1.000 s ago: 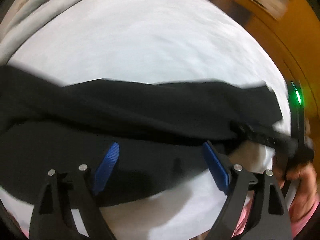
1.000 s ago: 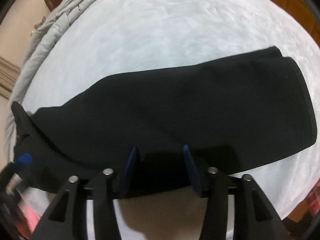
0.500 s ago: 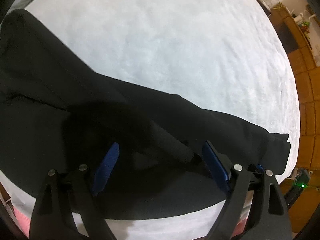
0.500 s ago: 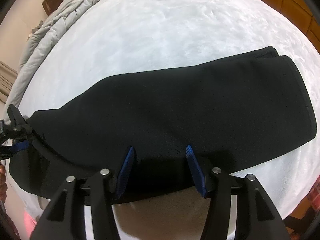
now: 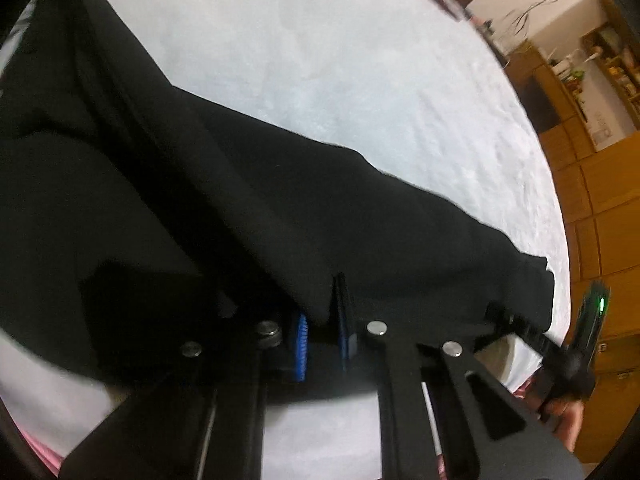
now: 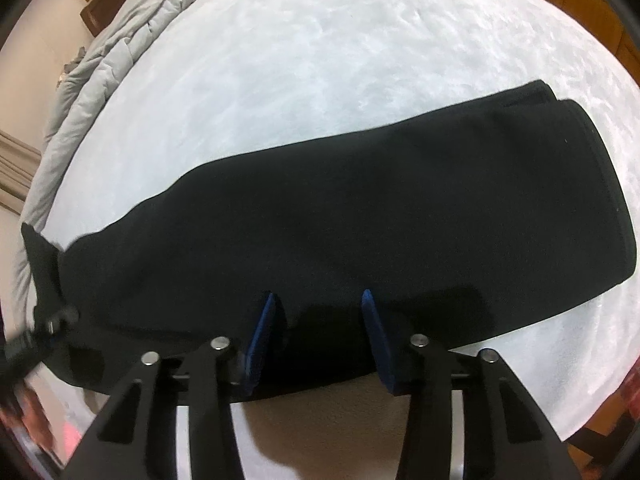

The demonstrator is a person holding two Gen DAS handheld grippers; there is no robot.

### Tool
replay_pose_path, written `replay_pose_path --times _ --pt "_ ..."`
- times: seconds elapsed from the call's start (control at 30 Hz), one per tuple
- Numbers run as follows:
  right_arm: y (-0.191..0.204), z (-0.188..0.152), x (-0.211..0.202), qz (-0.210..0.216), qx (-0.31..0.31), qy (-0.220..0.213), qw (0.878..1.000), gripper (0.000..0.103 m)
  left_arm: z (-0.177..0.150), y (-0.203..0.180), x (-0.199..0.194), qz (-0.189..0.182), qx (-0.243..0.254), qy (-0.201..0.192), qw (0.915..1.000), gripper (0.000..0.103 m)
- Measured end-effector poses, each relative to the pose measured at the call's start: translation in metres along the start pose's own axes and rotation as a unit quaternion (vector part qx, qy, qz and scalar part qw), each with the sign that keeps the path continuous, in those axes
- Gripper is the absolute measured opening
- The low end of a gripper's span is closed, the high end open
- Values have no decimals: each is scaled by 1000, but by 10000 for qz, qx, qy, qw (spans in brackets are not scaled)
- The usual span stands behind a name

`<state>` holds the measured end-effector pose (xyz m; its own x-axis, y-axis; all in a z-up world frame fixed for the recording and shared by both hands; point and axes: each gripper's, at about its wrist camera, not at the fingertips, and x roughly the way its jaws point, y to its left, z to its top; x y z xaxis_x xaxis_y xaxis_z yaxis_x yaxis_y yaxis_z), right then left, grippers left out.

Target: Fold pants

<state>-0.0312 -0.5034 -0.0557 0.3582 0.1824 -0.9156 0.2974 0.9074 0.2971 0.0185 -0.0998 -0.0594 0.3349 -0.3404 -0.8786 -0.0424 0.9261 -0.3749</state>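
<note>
- A white bed (image 6: 320,60) fills both views, with black pants (image 6: 360,216) lying folded lengthwise across it.
- Only the right wrist view shows a grey duvet (image 6: 116,60) bunched at the bed's far edge; only the left wrist view shows wooden cabinets (image 5: 592,184).
- Left gripper (image 5: 322,332): blue pads nearly together, pinching a raised fold of the pants.
- Right gripper (image 6: 318,320): pads spread apart, low over the pants' near edge.

White-covered bed (image 6: 320,60), black pants (image 6: 360,220) flat across it (grey quilt (image 6: 104,68) bunched at one edge)
</note>
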Motion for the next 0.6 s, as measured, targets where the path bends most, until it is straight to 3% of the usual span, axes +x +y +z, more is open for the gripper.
replay_pose_path --times 0.13,0.2,0.33,0.47,0.53,0.6 --pt "11 2 -11 -187 -220 112 9995 43 -46 8 3 186 198 -272 9993 11" --pt "27 1 -21 -198 -450 22 9988 45 -53 16 14 129 121 -377 9991 12" --pt "82 -14 -29 175 -1147 23 9932 45 -53 14 12 96 156 -513 9985 14" --pt "129 -31 -6 749 -1426 532 9855 44 -55 10 19 -30 24 -544 9985 16" --pt "134 -36 14 616 -1333 766 9862 44 -55 10 18 -60 56 -558 9984 16" --pt "134 -41 31 394 -1355 707 9875 45 -53 11 16 -150 66 -436 9989 21"
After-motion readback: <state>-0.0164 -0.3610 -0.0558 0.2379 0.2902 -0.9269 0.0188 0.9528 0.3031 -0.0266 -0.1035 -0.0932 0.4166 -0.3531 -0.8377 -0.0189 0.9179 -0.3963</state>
